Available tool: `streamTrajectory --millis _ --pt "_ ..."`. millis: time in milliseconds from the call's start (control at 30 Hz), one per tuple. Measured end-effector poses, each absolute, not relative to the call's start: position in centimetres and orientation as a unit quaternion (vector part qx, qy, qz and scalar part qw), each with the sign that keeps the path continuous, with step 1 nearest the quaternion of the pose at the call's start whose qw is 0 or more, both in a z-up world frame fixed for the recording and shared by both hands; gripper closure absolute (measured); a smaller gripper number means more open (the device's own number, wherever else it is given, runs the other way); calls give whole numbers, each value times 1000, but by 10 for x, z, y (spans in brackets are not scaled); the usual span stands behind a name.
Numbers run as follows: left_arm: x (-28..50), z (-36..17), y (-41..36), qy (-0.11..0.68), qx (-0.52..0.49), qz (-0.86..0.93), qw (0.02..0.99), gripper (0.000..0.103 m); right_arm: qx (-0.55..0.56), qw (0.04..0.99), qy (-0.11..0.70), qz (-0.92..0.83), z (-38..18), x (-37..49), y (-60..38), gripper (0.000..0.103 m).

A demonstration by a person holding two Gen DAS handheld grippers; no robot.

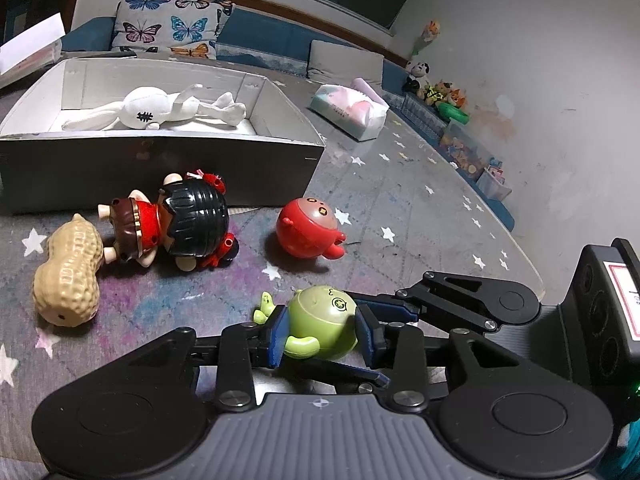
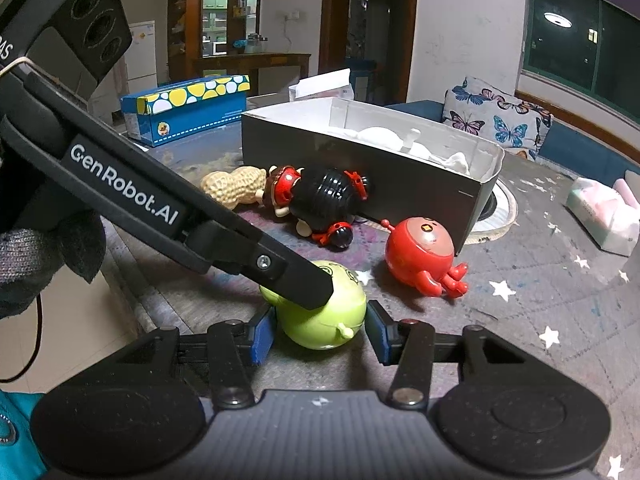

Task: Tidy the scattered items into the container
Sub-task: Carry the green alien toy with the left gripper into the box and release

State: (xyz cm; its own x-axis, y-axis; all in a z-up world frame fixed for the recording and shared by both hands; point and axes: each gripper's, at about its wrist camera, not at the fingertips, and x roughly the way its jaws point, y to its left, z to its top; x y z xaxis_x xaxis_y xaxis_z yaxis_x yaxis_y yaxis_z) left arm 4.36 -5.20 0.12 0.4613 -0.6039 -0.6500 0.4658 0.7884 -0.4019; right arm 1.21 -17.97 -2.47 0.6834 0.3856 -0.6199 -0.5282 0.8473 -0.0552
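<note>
A glossy lime-green round plastic figure toy (image 1: 322,322), with stubby arms and a small printed face, is seen lying tipped on the star-patterned grey table (image 1: 400,200). Its top is pointed toward the grey open cardboard box (image 1: 160,168). It is bracketed by the left gripper (image 1: 323,336), fingers spread wide, and the right gripper (image 2: 319,334), fingers apart without touching. One is counted.

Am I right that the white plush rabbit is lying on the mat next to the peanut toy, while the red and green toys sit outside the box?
Not quite. The white plush rabbit is lying inside the box, not on the mat beside the peanut toy. The left wrist view shows it plainly. The rest holds: the red toy and the green toy are outside the box.
</note>
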Motion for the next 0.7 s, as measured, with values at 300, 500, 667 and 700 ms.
streamTrajectory --millis 300,500,667,700 --pt "45 -1 -47 427 -111 -300 846 63 -137 910 301 252 -26 10 -174 54" --pt "49 0 -44 437 -128 -298 839 64 -140 910 300 251 -26 10 -173 54" --pt "49 14 -43 416 -118 -303 849 64 -142 915 283 250 -15 10 -172 54" --pt "50 20 -43 408 -117 -305 853 64 -141 918 276 248 -10 12 -173 54"
